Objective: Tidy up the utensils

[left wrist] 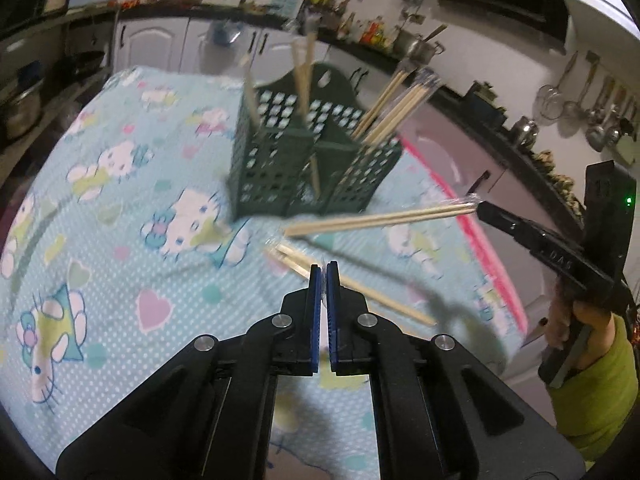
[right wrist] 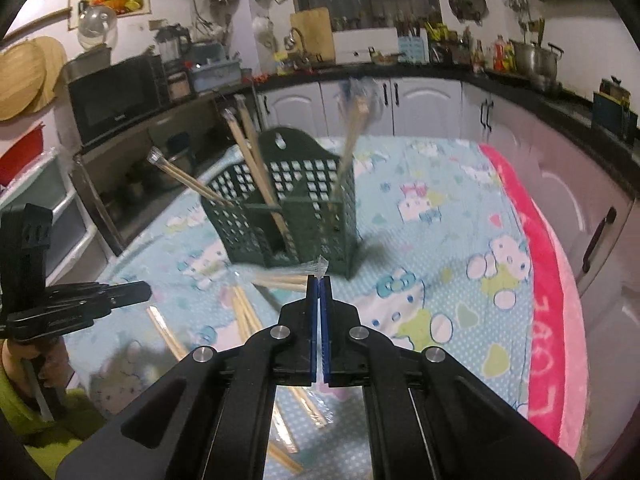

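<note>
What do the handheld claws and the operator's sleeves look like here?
Both are black plastic scissor-linkage claws with silver pivot bolts and ribbed blue finger pads: left claw, right claw. Seen from the left wrist, the right unit has embossed lettering on its arm and a green LED. The lime-green sleeve covers the forearm.

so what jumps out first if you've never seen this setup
A dark green perforated caddy stands mid-table on the cartoon-cat cloth, wrapped chopsticks poking out. The right tool pinches the plastic end of one wrapped pair; more pairs lie loose in front.
</note>
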A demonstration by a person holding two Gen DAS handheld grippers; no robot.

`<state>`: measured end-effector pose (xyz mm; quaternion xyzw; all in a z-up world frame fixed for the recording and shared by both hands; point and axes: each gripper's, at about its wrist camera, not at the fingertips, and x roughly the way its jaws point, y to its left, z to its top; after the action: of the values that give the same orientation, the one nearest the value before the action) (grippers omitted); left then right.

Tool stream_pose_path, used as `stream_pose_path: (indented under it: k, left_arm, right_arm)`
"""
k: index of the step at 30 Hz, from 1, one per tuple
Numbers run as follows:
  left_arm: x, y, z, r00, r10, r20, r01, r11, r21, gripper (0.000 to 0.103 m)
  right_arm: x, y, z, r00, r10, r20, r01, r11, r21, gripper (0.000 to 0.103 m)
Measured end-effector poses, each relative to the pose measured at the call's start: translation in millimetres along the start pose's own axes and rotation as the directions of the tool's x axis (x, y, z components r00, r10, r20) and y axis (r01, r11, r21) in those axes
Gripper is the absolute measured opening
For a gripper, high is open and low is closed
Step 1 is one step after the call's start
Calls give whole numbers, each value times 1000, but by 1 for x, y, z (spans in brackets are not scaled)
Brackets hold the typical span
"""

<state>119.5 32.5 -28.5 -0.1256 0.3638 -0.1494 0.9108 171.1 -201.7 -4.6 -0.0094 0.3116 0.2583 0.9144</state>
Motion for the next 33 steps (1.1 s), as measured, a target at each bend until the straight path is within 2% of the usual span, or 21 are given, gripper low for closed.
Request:
stream_pose_path:
  k: [14,33]
  left_arm:
    - [-13,-40,31,995,-79,67,75,995,63,1]
    - [-14,-94,61,986,-139,92,125,982,145,0]
  right_arm:
    - [-39,24,19,995,20,96,-15,999,-46,1]
    - [-75,9,29,979,6,202,-4,1000,-10,1]
